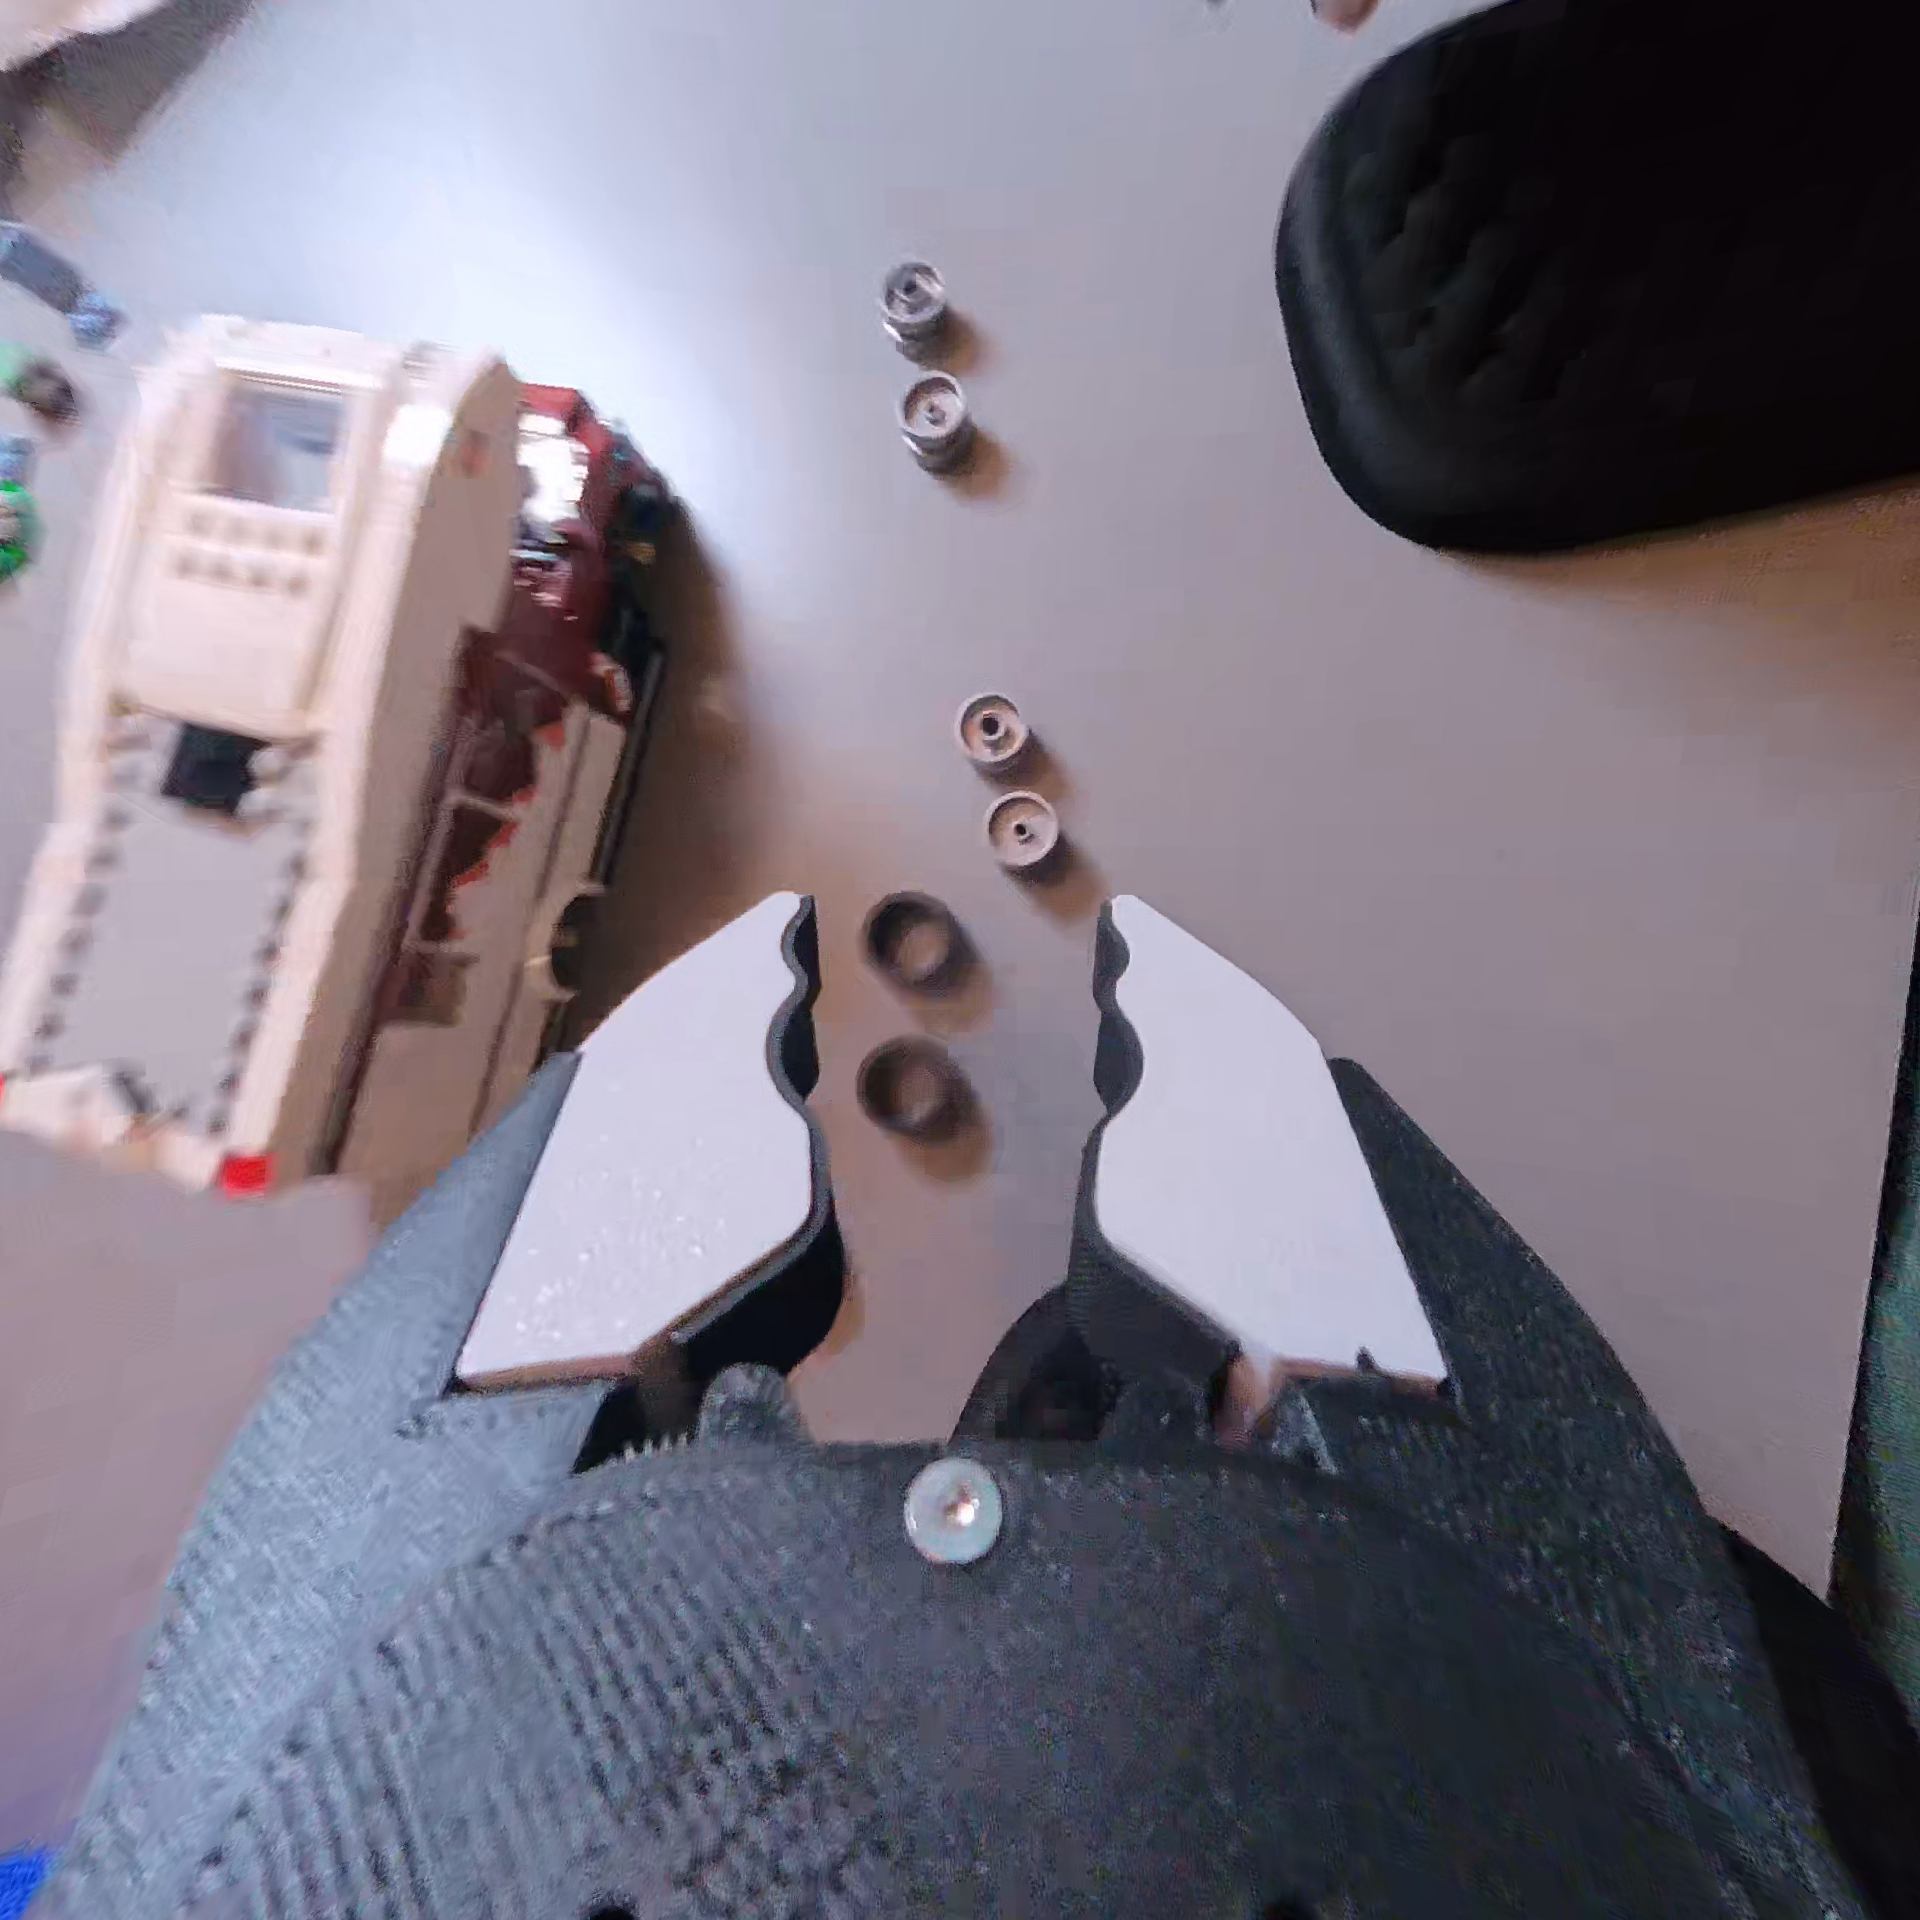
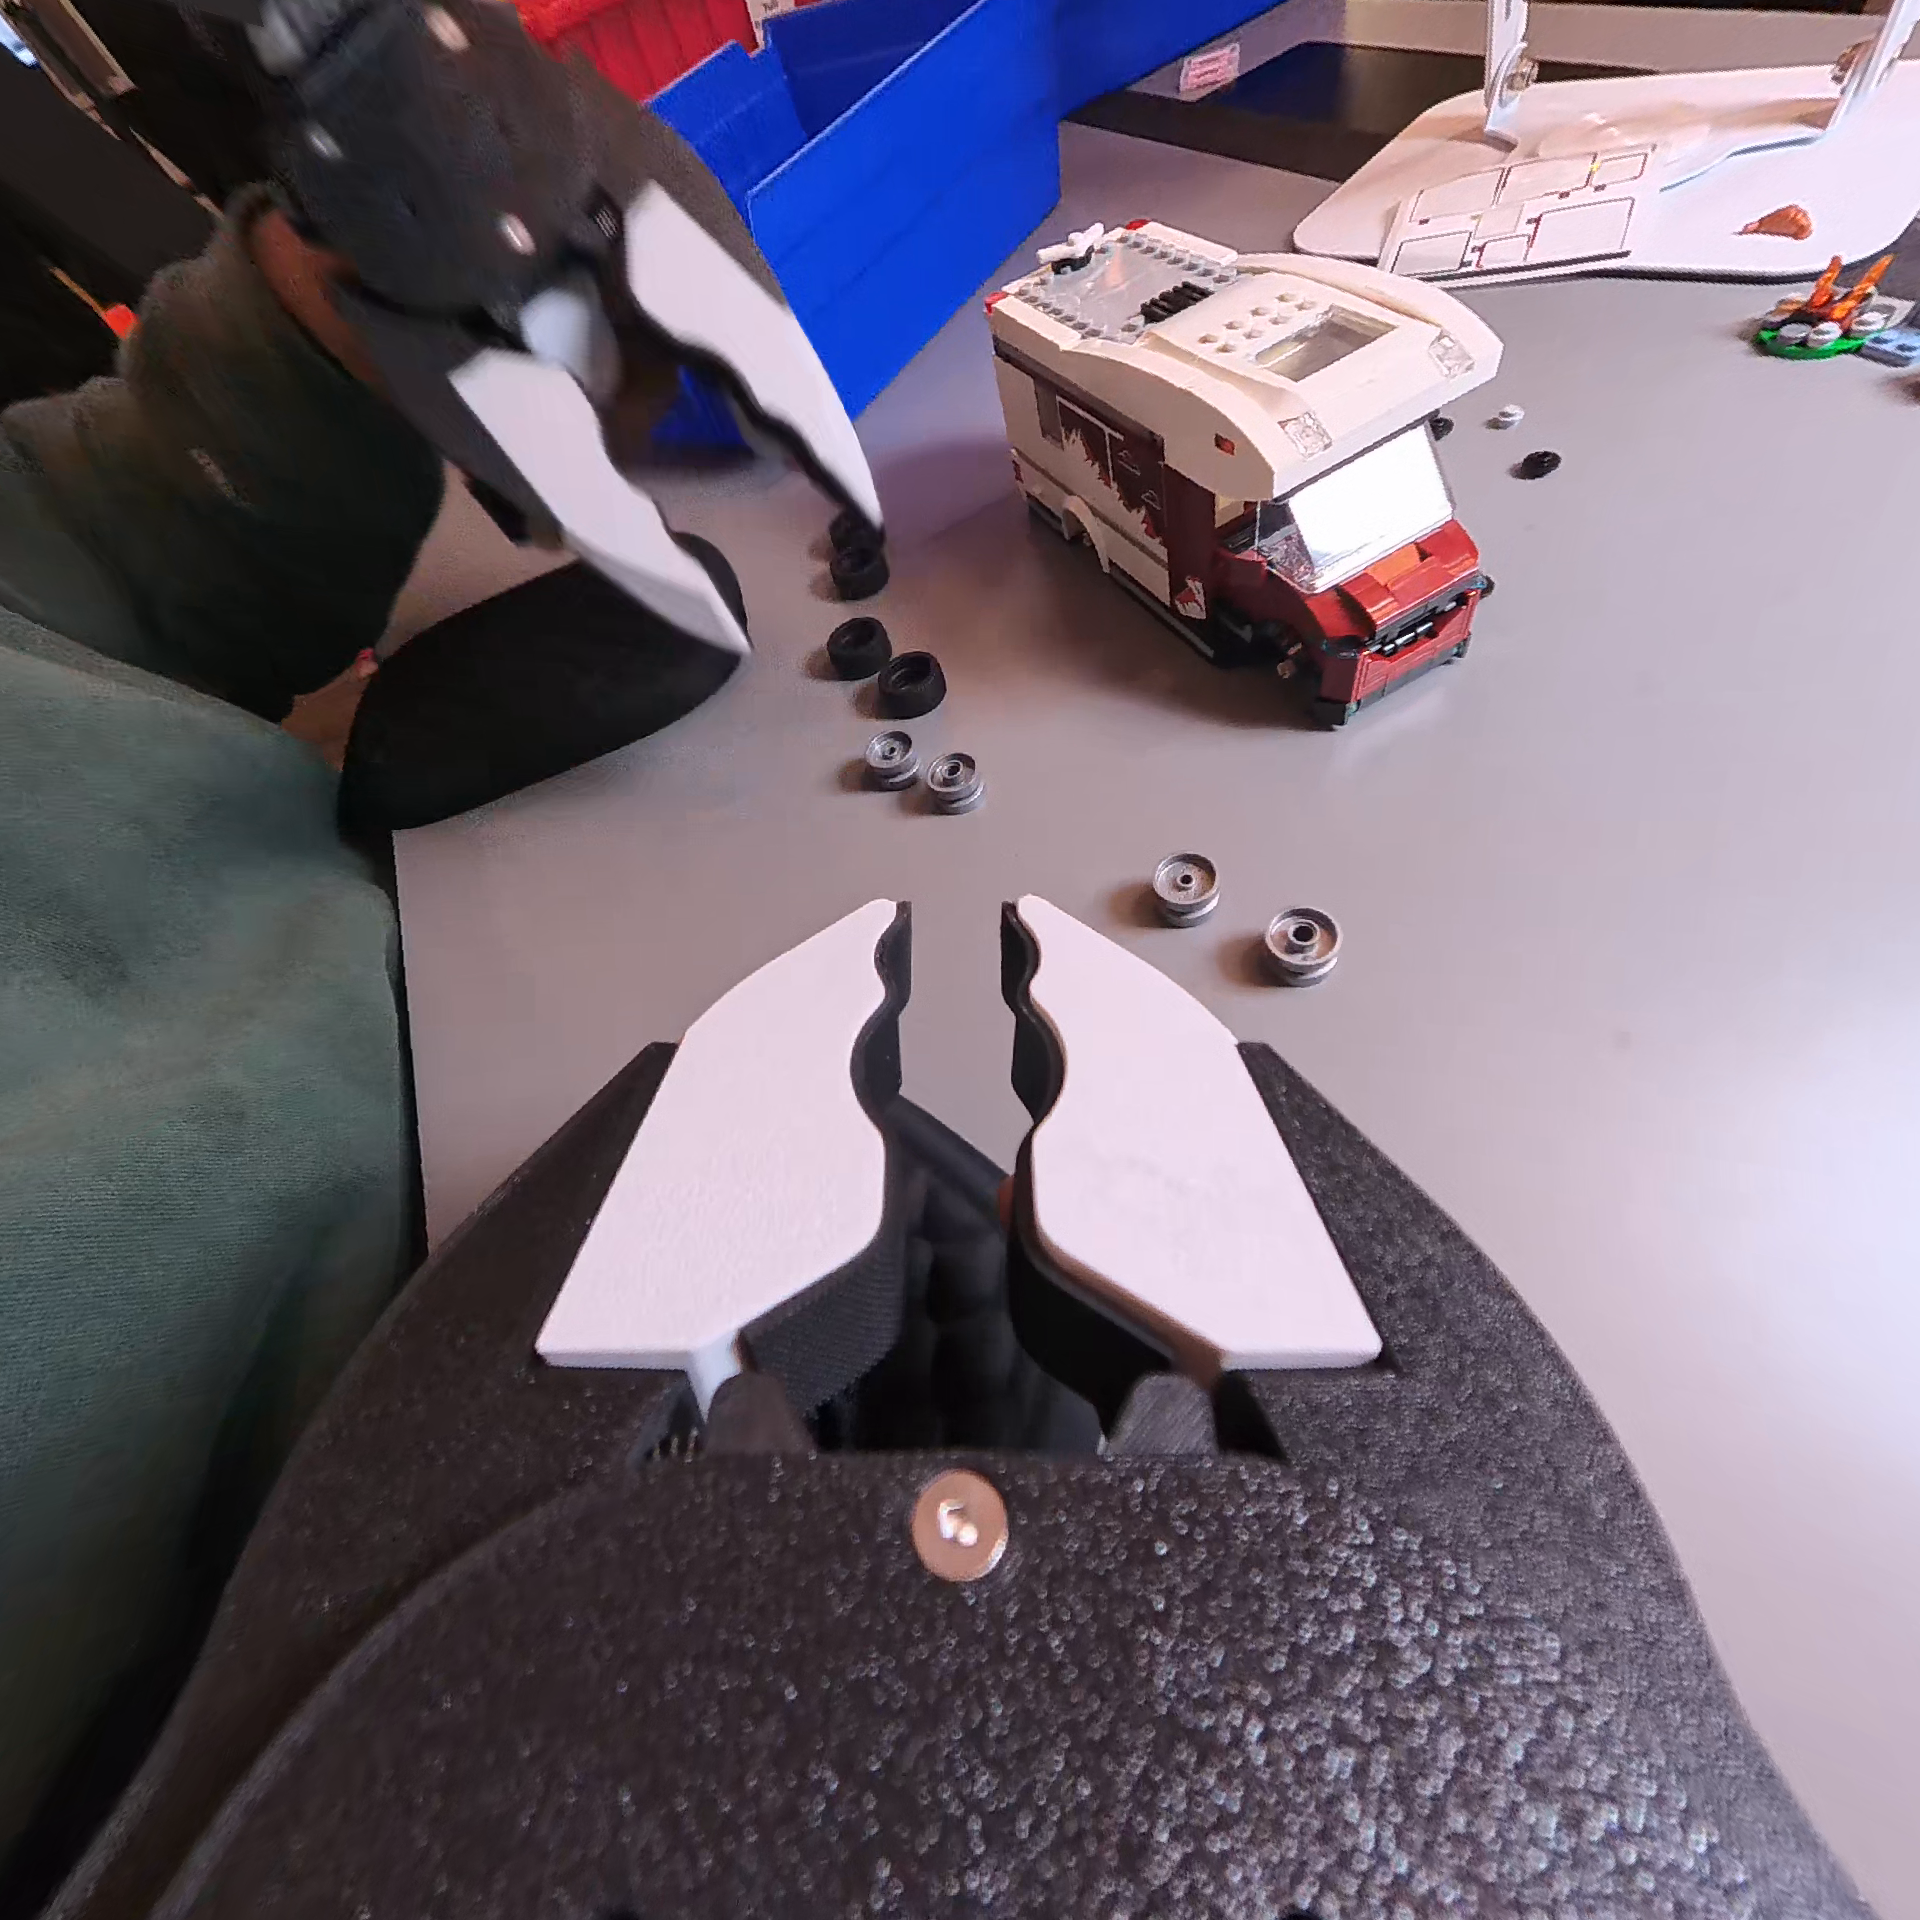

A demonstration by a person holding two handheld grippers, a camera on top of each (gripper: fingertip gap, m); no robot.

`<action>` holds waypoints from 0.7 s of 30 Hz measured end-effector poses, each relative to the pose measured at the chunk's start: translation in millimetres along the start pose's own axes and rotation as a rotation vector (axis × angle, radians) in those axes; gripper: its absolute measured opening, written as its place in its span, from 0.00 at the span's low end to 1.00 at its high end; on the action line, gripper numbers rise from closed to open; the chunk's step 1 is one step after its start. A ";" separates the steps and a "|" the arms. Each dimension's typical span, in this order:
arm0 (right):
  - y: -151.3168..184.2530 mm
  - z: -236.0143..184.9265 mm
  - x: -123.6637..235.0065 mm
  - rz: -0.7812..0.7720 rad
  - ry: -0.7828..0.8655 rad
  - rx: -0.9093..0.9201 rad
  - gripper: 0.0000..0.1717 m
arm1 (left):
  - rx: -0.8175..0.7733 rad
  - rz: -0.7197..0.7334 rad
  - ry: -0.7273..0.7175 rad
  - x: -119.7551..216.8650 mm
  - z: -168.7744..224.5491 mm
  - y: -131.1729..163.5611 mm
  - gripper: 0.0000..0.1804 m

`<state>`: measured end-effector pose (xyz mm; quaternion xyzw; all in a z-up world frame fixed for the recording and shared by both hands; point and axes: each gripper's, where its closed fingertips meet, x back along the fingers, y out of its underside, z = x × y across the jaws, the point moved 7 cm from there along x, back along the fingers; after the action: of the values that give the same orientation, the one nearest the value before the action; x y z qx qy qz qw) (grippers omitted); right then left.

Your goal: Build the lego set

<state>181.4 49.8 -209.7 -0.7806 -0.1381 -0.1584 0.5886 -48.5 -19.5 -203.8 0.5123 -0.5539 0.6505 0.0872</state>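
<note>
My left gripper [image 1: 958,906] is open wide and hovers over two black toy tyres [image 1: 914,940] [image 1: 914,1086] that lie on the grey table [image 1: 1455,935] between its fingers; the pads do not touch them. Two pairs of grey wheel rims [image 1: 992,727] [image 1: 932,410] lie beyond. My right gripper [image 2: 956,909] is open by a narrow gap, with only bare table between its fingertips. Two grey rims [image 2: 1184,886] [image 2: 1301,943] lie just to its right. The right wrist view shows the left gripper [image 2: 805,566], blurred, over the black tyres [image 2: 857,561].
A white and dark red brick camper van [image 2: 1236,468] with no wheels stands at mid-table [image 1: 260,675]. A black padded object [image 1: 1610,281] lies near the table edge. Blue bins [image 2: 883,208], a white board [image 2: 1558,177] and small loose pieces [image 2: 1536,464] lie behind. A green sleeve [image 2: 187,1039] is at the left.
</note>
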 end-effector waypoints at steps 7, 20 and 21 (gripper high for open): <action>3.3 8.3 4.9 0.012 0.003 -0.031 0.09 | 0.302 -0.341 -0.317 119.2 -66.2 143.8 0.40; -2.0 7.6 -2.3 -0.042 0.015 -0.052 0.09 | 0.564 -0.460 -0.426 147.4 -31.8 258.9 0.15; -5.4 7.4 -4.1 -0.040 0.010 -0.049 0.09 | 0.560 -0.457 -0.430 153.7 -37.0 267.1 0.14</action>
<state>176.1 58.2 -208.5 -0.7909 -0.1468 -0.1775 0.5669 -322.1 -158.5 -250.1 0.7500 -0.2332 0.6182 -0.0310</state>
